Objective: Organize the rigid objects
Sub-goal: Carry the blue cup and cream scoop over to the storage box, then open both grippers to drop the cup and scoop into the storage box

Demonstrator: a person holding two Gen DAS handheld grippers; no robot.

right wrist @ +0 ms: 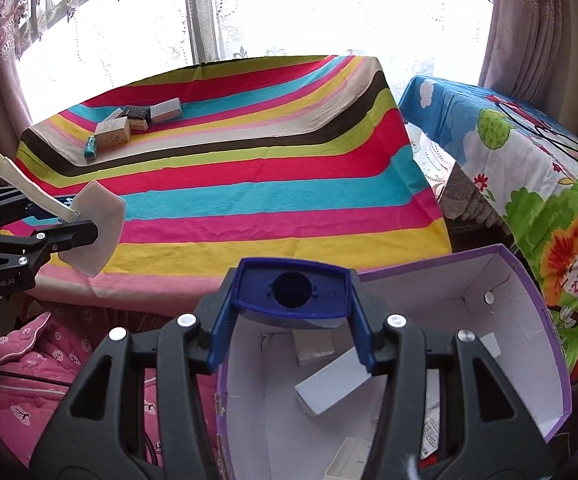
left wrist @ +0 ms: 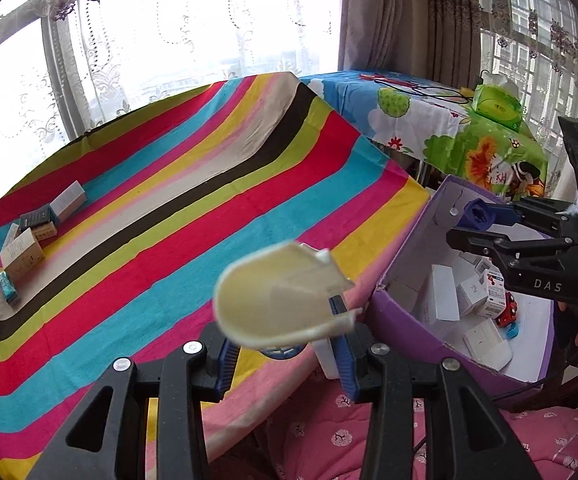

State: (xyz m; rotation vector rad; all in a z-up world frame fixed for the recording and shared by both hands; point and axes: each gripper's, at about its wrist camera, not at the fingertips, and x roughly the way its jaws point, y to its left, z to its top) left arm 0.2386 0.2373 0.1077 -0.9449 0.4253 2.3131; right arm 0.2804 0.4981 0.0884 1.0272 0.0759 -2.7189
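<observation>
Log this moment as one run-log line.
left tongs: shut on cream scoop | right tongs: shut on blue cap | purple box: below right tongs

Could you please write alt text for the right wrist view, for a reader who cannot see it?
The right hand-held gripper holds a blue plastic piece over an open purple box containing small cartons. At left, the left hand-held gripper grips a cream scoop above a striped tablecloth where small boxes lie.

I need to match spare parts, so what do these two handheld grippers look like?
Both share one build: black plastic scissor-style linkage arms with round silver rivets and blue ribbed fingers. The left gripper bears white "GenRobot.AI" lettering on its body; the right gripper shows white "DAS" letters. No sleeve is clearly visible.
</observation>
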